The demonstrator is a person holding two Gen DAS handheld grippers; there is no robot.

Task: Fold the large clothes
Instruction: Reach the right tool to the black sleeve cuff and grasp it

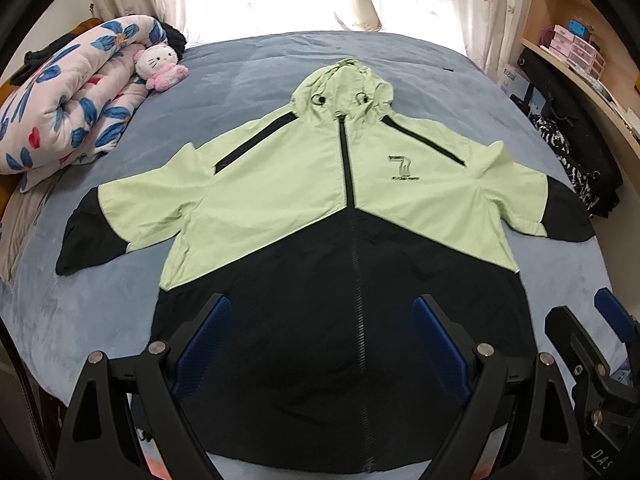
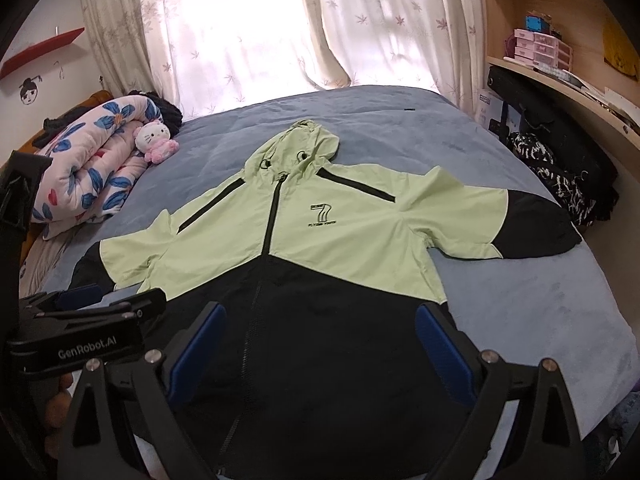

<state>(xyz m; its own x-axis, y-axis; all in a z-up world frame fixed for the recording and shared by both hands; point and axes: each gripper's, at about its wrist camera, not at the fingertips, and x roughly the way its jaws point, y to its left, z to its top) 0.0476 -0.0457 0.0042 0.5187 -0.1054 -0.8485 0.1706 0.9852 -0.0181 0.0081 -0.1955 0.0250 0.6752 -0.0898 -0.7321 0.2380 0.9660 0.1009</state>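
The thin, slippery-looking pale-green-and-black hooded nylon jacket (image 1: 340, 208) lies flat mid-frame; both the left gripper (image 1: 320, 344) and the right gripper (image 2: 316, 348) gape empty; I'd pinch a sleeve cuff.

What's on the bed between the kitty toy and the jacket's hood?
Nothing: only bare blue bedcover lies between the kitty toy and the jacket hood, in both wrist views.

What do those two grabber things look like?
Each hand-held gripper is black, with two long angled fingers, flat blue pads and silver round bolts: the left hand-held gripper and the right hand-held gripper. White "GenRobot.AI" lettering marks the left one's black body.
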